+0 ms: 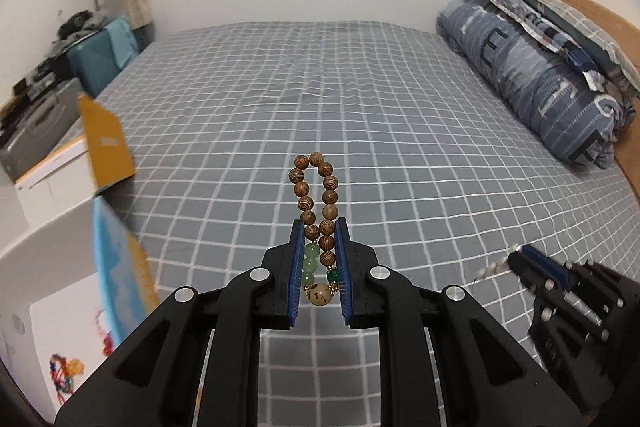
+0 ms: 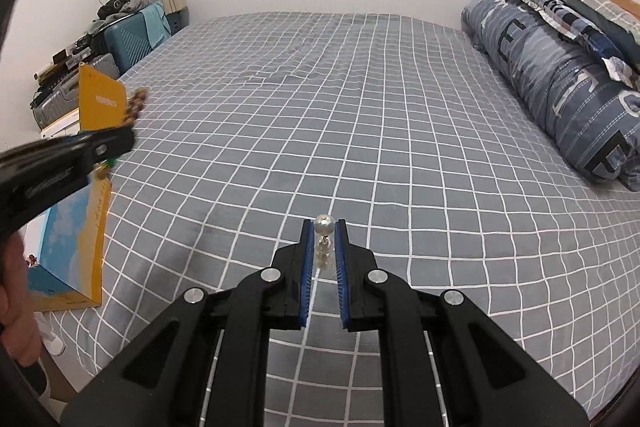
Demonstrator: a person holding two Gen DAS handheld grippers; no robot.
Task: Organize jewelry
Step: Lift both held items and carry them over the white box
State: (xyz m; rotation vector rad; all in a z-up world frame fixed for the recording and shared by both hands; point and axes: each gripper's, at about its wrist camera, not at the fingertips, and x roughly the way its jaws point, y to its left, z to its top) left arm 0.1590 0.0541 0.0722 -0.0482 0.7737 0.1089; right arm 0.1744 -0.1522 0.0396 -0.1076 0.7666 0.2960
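Note:
My left gripper (image 1: 319, 227) is shut on a wooden bead bracelet (image 1: 316, 195) with green beads and a pale bead, holding it upright above the bed. It also shows in the right wrist view (image 2: 120, 143) at far left, blurred, with the bracelet (image 2: 136, 103) sticking up. My right gripper (image 2: 324, 225) is shut on a pearl piece (image 2: 324, 227) of stacked pale beads. In the left wrist view the right gripper (image 1: 516, 255) is at lower right, blurred, with the pearls (image 1: 496, 265) at its tip.
A grey checked bed sheet (image 2: 360, 107) fills both views. An open box with a yellow-and-blue lid (image 1: 112, 267) and white inside stands at the left edge, with colourful jewelry (image 1: 64, 371) in it. Rolled bedding (image 1: 540, 79) lies at the right. Suitcases (image 2: 128, 39) stand at the far left.

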